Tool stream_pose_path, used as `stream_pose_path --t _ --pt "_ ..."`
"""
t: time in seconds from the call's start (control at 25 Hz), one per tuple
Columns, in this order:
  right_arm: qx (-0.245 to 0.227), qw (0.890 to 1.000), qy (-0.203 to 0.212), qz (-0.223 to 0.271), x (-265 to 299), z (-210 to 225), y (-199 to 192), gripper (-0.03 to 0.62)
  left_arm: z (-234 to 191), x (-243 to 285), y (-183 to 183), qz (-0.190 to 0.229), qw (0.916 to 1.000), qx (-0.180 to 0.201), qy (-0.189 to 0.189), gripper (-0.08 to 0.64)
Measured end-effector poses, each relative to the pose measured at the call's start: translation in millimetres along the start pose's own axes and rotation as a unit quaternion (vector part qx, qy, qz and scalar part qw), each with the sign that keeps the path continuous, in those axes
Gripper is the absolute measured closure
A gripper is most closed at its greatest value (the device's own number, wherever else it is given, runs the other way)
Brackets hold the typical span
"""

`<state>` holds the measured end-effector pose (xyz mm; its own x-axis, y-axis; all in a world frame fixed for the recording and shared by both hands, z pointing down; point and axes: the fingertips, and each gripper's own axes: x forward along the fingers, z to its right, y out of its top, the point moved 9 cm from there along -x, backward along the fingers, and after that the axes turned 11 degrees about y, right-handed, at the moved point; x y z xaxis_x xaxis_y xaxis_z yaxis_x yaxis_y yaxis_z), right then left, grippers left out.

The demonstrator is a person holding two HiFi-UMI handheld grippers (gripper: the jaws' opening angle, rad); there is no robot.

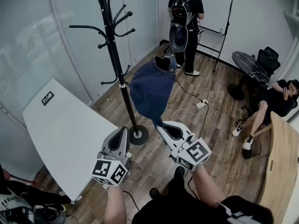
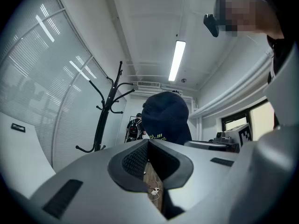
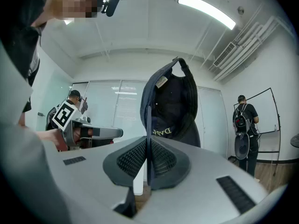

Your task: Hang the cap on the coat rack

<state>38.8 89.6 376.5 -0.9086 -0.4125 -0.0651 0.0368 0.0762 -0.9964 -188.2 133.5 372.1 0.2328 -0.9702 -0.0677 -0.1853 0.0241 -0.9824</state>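
Observation:
A dark blue cap (image 1: 152,90) hangs upside down in the air, held by its brim, just right of the black coat rack (image 1: 114,55). My right gripper (image 1: 161,125) is shut on the brim's edge from below; in the right gripper view the thin brim runs between the pads and the cap (image 3: 173,106) rises above my right gripper (image 3: 147,143). My left gripper (image 1: 122,132) sits lower left, near the rack's base, shut and holding nothing. From my left gripper (image 2: 148,143) the cap (image 2: 166,115) shows ahead, with the coat rack (image 2: 105,115) to its left.
A white table (image 1: 60,125) stands left of the rack's round base (image 1: 135,135). A person with a backpack (image 1: 184,13) stands at a whiteboard. Another person (image 1: 273,101) sits at the right near a dark round table (image 1: 250,64). A power strip and cables (image 1: 201,104) lie on the wooden floor.

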Motion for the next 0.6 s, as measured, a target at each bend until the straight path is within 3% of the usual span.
stream_pose_path --t 0.6 --pt "-0.001 1.000 -0.004 -0.008 -8 -1 -1 0.551 11 6 -7 -0.013 0.9999 -0.004 -0.008 0.546"
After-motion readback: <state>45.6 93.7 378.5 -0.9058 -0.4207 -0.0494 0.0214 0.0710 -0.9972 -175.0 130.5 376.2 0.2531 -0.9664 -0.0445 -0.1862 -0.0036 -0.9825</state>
